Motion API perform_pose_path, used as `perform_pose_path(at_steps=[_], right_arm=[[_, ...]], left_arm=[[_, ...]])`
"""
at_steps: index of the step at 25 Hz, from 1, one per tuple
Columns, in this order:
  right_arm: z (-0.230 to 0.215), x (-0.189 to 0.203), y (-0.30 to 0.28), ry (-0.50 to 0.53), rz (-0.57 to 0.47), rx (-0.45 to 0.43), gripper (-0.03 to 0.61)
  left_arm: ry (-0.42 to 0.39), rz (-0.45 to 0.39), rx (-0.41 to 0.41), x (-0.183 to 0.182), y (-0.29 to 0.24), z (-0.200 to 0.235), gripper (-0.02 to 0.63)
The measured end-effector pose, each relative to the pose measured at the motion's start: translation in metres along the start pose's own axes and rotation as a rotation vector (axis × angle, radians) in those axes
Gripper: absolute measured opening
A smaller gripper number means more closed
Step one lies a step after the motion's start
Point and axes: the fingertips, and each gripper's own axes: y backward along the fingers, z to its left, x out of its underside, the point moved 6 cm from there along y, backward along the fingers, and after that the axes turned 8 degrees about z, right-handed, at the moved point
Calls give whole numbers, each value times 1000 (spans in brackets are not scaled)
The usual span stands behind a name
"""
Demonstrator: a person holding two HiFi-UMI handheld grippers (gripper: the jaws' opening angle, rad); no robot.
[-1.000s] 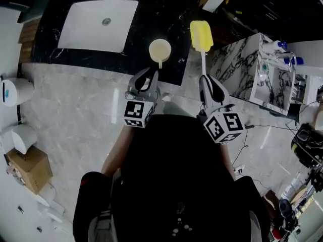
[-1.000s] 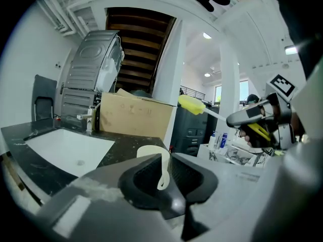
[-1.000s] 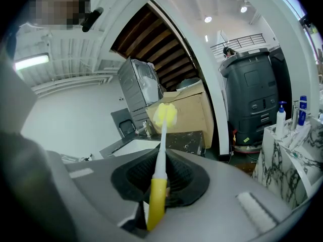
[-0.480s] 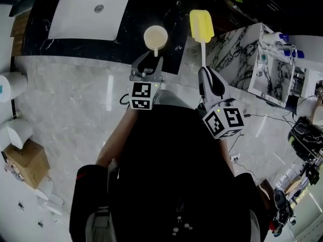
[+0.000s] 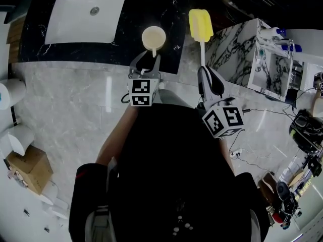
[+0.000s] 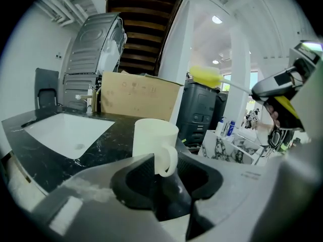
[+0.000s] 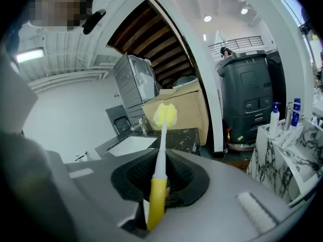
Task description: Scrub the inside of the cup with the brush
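My left gripper (image 5: 145, 60) (image 6: 166, 171) has its jaws spread wide, and they've just been opening. The cup's handle sits in the gap between them with neither pad pressing on it, so nothing's actually held on that side. The cup (image 5: 154, 37) (image 6: 151, 137) stands upright, mouth up, on the black counter (image 5: 136, 4) near its front edge. My right gripper (image 5: 204, 70) (image 7: 161, 178) is pinched onto the yellow end of the brush (image 5: 201, 26) (image 7: 160, 150). The fluffy yellow head sticks out ahead of it in the air, just right of the cup and not touching it.

As I read it, the scrubbing hasn't started. A loose cup will probably skate or tip once the brush pushes on its wall, so I'd steady it by the handle first. Then I'd line the head up over the mouth, go straight down without clipping the rim, and work around the wall and the bottom with light pressure. The stem is long and thin, so leaning hard would likely just bend it.

Containers:
- From above the cup looks empty and pale inside, though I can't rule out a bit of water.
- The white sink (image 5: 75, 19) to the left shows only its drain.
- The marbled rack (image 5: 262, 59) off to the right holds a couple of blue-topped bottles (image 5: 281, 46).
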Motion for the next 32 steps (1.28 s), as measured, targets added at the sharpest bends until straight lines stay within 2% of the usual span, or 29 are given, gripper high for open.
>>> perform_pose_path(at_steps=[7, 18, 25, 32], right_arm=[[11, 0, -10, -18, 12, 16, 41], [29, -6, -23, -44, 4, 45, 41], [29, -9, -29, -58, 2, 74, 41], [35, -13, -39, -45, 19, 86, 41]], left_arm=[[-5, 14, 21, 2, 6, 18, 147], [-59, 31, 15, -7, 14, 66, 147], [-151, 38, 82, -13, 4, 72, 146], [-260, 39, 211, -16, -5, 72, 119]])
